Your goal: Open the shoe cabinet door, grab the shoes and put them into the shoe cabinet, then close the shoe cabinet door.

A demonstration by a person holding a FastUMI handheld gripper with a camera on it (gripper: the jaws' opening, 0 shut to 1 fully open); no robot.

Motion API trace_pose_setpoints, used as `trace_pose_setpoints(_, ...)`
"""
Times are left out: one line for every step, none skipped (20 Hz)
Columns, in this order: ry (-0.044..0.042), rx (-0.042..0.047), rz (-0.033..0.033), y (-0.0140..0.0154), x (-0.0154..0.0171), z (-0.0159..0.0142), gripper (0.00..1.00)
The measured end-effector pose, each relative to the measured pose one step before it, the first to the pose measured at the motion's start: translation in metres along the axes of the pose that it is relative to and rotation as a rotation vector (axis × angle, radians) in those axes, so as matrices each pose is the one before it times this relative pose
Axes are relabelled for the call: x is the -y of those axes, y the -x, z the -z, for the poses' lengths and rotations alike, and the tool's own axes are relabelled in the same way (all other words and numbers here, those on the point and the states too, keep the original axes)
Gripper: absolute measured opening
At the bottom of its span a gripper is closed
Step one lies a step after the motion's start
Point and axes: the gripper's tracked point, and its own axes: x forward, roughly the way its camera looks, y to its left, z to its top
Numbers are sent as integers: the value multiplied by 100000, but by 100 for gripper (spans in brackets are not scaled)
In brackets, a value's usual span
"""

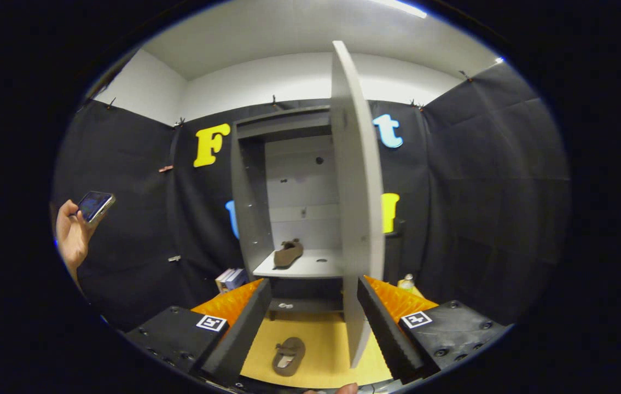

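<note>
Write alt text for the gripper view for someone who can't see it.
The open gripper faces a grey cabinet with its door open; one brown shoe sits on a shelf, another lies on the floor between the fingers. A hand holds a phone nearby.

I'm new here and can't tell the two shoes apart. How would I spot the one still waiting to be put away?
Find the grey cabinet with its door swung open. One brown shoe already lies on its shelf; the other shoe lies on the yellow floor in front, between the open gripper fingers, opening upward.

Claw-mounted fisheye, faces open cabinet (288, 219) from near, slightly downward.
</note>
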Motion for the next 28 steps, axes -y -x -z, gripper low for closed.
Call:
trace_pose_setpoints(-104,-3963,-1993,-798,-1274,1708,99)
trace_pose_setpoints(225,-3449,-1050,-900,-765,1664,99)
trace_pose_setpoints(-530,-3111,-950,-1157,-877,1467,99)
trace_pose_setpoints(-888,-3850,-2055,-1034,-989,1695,98)
trace_pose_setpoints(-175,-4564,-1645,-1320,-980,1997,98)
trace_pose_setpoints(1032,-4681,-488,-1184,-514,2026,98)
trace_pose_setpoints(1308,-5550,124,-1493,-394,2237,99)
trace_pose_setpoints(-71,-4998,-522,-1350,-528,2047,99)
trace_pose_setpoints(-1519,-4504,-440,-1400,-300,1881,99)
trace_pose_setpoints(-2129,-4252,-275,-1386,-283,1840,99)
trace_pose_setpoints(-1651,-3751,678,-1504,18,1891,99)
trace_pose_setpoints(-1440,-3921,1126,-1501,343,1862,99)
trace_pose_setpoints(-1438,-4564,945,-1506,319,2077,99)
trace_pose_setpoints(-2197,-4138,258,-1447,7,1737,99)
trace_pose_setpoints(-1840,-3309,429,-1642,171,1654,99)
trace_pose_setpoints(-582,-3380,329,-1376,287,1602,99)
trace_pose_setpoints(-656,-3269,958,-1709,259,1524,99)
trace_pose_setpoints(-502,-1962,-110,-1527,160,1041,99)
trace_pose_setpoints(-115,-2232,691,-1641,218,942,99)
trace_pose_setpoints(-775,-2105,809,-1677,345,1053,98)
trace_pose_setpoints(-1462,-2209,963,-1660,203,736,98)
trace_pose_setpoints(-1634,-1454,654,-1502,145,356,96)
trace_pose_setpoints(-552,-335,1255,-1432,172,280,96)
trace_pose_setpoints(-107,-391,1689,-1183,174,387,89)
trace_pose_setpoints(-1353,1807,679,-1533,-31,-101,83)
trace_pose_setpoints(-1464,2625,1946,-1285,63,-289,78)
trace_pose_setpoints(49,1789,3753,-1209,458,-106,72)
trace_pose_setpoints(-222,2787,3168,-769,647,-349,66)
